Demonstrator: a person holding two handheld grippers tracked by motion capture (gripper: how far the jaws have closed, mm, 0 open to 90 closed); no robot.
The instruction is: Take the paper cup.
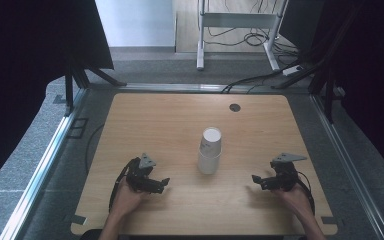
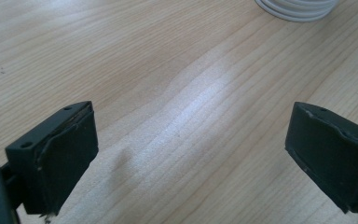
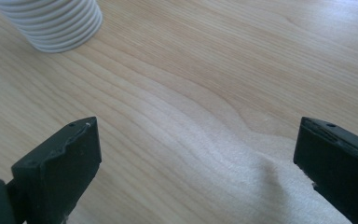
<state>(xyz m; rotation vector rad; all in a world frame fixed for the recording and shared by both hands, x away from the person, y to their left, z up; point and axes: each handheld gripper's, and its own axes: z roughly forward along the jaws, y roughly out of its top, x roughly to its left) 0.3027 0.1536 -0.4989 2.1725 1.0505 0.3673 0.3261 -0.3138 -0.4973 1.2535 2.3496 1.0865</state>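
Left gripper (image 2: 186, 154) jaws nearest the lens in the left gripper view, spread wide, nothing between them but bare wooden table (image 2: 121, 56). Right gripper (image 3: 196, 168) same story in the right gripper view: jaws apart, empty, wood grain beneath.

Outward from the fingers: the stack of white paper cups (image 1: 210, 150) stands upside down, mid-table, long axis vertical with a slight lean of the top toward the far side. Ribbed nested rims sit on the wood; they show at the top right corner of the left gripper view (image 2: 298, 8) and the top left corner of the right gripper view (image 3: 51, 23).

High view: left gripper (image 1: 161, 185) and right gripper (image 1: 256, 181) rest low on the near half of the table, each pointing inward, stack between them and a little farther from the person. Both well apart from the cups; the left looks slightly nearer.

Judgement: either hand could reach it; approach is forward and inward, jaws closing across the stack's side.
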